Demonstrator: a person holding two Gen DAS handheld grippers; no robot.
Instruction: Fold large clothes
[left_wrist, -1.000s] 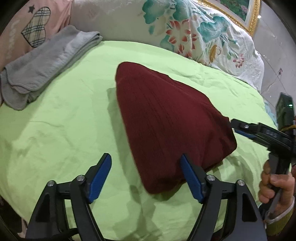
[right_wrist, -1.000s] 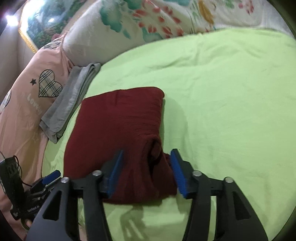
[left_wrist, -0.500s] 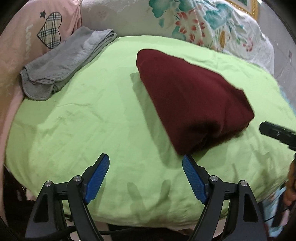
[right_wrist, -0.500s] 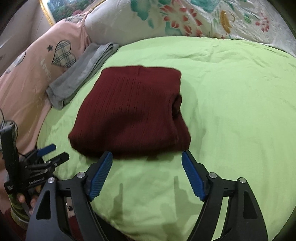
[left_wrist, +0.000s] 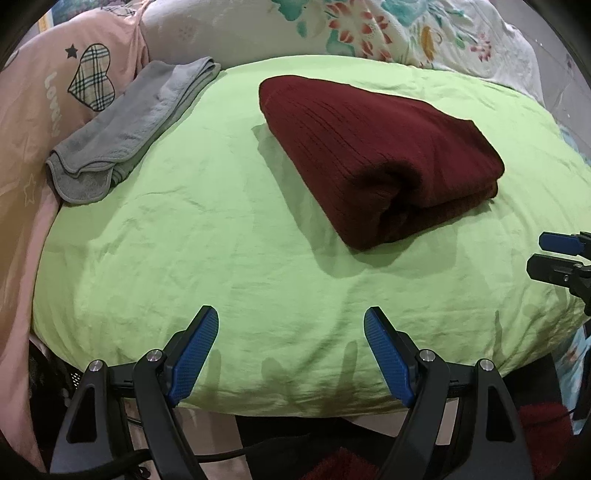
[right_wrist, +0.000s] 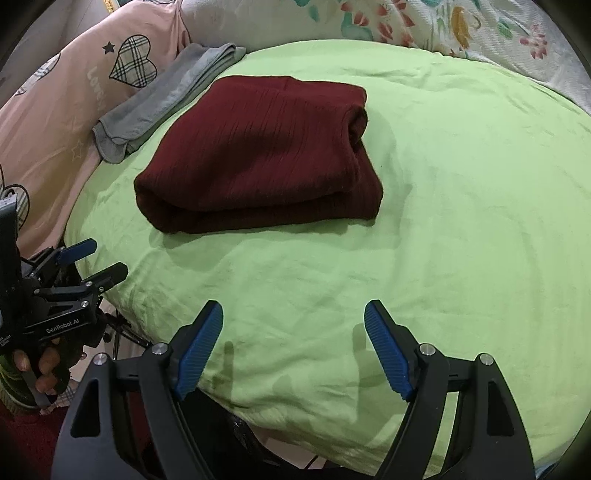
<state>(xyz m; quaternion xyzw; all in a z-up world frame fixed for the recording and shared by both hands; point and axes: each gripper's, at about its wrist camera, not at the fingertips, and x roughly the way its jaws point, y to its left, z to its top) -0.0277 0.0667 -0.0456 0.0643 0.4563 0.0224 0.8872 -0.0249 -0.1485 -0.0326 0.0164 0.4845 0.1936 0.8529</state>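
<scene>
A dark red knitted garment (left_wrist: 376, 147) lies folded into a thick rectangle on the light green bed cover (left_wrist: 221, 240); it also shows in the right wrist view (right_wrist: 258, 155). My left gripper (left_wrist: 291, 354) is open and empty, above the near edge of the bed, well short of the garment. My right gripper (right_wrist: 293, 347) is open and empty, also back at the bed's near edge. Each gripper shows at the side of the other's view, the right one (left_wrist: 557, 254) and the left one (right_wrist: 88, 262).
A folded grey towel (left_wrist: 129, 129) lies at the bed's far left, against a pink pillow with a plaid heart (left_wrist: 44, 92). A floral pillow (left_wrist: 369, 29) lines the head of the bed. The bed's edge drops off just below the grippers.
The right gripper let go of the red garment and opened. Both grippers drew back from it to the bed's near edge. The garment now lies folded and still.
</scene>
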